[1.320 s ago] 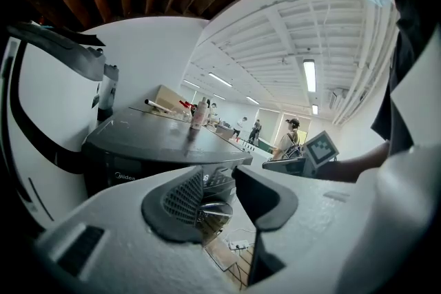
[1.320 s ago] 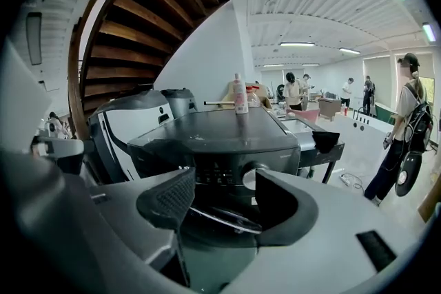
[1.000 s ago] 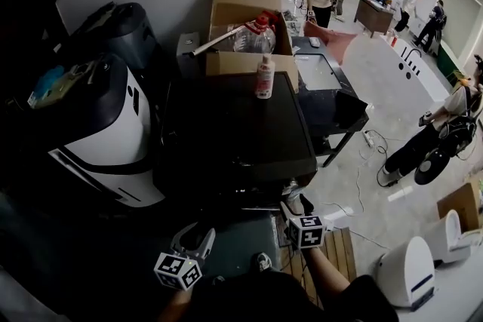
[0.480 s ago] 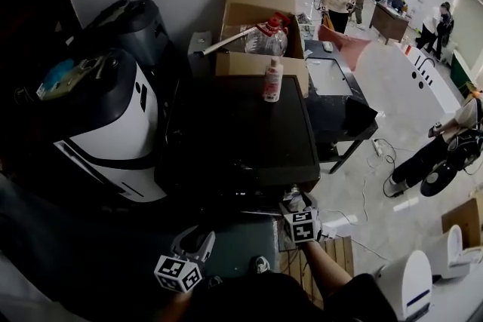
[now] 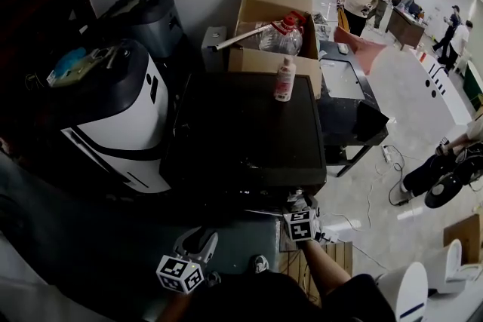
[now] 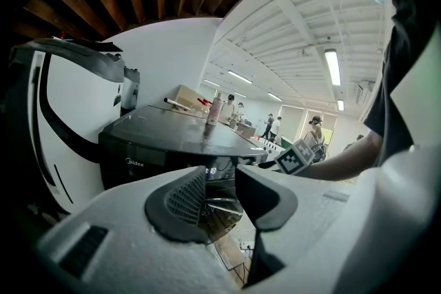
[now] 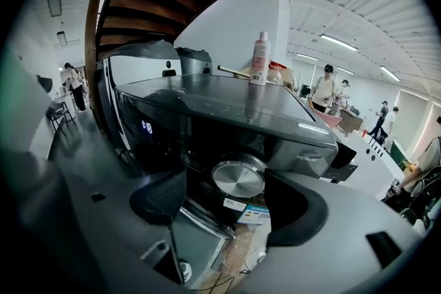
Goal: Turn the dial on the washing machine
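Head view: the washing machine stands at centre. The right gripper is at its front right corner; the left gripper is lower and farther off.

Left gripper view: jaws are slightly apart with nothing between them.

Right gripper view: the round silver dial sits on the front panel, face-on, straight ahead between the 2 jaws. The jaws are opening, pads clear of it. Judged: the right gripper is nearer, aligned with the dial's axis.

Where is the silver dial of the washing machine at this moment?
In the right gripper view the dial sits near the centre, on the dark front of the washing machine, between the opening fingers of the right gripper and above a blue label.
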Tool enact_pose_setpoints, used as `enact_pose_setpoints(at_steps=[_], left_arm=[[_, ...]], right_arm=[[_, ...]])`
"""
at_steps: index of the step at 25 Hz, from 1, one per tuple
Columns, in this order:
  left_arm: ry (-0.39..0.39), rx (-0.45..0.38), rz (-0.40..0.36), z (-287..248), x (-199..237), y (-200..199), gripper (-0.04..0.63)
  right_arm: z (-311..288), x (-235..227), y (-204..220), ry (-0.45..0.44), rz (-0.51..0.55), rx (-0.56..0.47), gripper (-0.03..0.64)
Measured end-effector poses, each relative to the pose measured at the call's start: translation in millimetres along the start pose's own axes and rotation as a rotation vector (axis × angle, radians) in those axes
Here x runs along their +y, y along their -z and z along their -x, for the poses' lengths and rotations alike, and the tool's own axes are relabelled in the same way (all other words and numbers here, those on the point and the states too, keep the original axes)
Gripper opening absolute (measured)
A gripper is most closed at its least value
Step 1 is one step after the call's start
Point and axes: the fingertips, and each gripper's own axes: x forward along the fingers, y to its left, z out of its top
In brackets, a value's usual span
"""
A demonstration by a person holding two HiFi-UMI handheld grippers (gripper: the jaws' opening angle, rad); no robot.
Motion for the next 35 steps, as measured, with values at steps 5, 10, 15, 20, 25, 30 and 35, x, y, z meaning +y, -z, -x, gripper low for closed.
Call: enact_pose_setpoints(at_steps=[5, 10, 15, 20, 25, 30, 35], left_arm=[[-0.030, 0.004, 0.020, 5, 1, 4, 0.140], [-0.059, 0.012, 0.037, 11, 5, 11, 0.138], [-0.069, 0.016, 0.039, 12, 4, 13, 0.138], [-0.079, 0.019, 0.035, 13, 4, 13, 0.138], [-0.080, 0.021, 0.031, 13, 3, 12, 0.138], [-0.089, 0.020, 0.033, 15, 6, 12, 0.138], [-0.081, 0.025, 0.036, 14, 7, 12, 0.138]], right_arm=[[-8, -3, 10, -0.016, -0.062, 0.027, 0.354], [-14, -4, 15, -0.016, -0.102, 0.032, 0.353], [-22, -5, 25, -0.037, -0.147, 0.058, 0.345], [-26, -2, 31, -0.063, -0.170, 0.086, 0.344], [-30, 2, 38, -0.074, -0.199, 0.104, 0.319], [-33, 3, 37, -0.074, -0.237, 0.094, 0.305], [-26, -6, 35, -0.022, -0.256, 0.090, 0.333]])
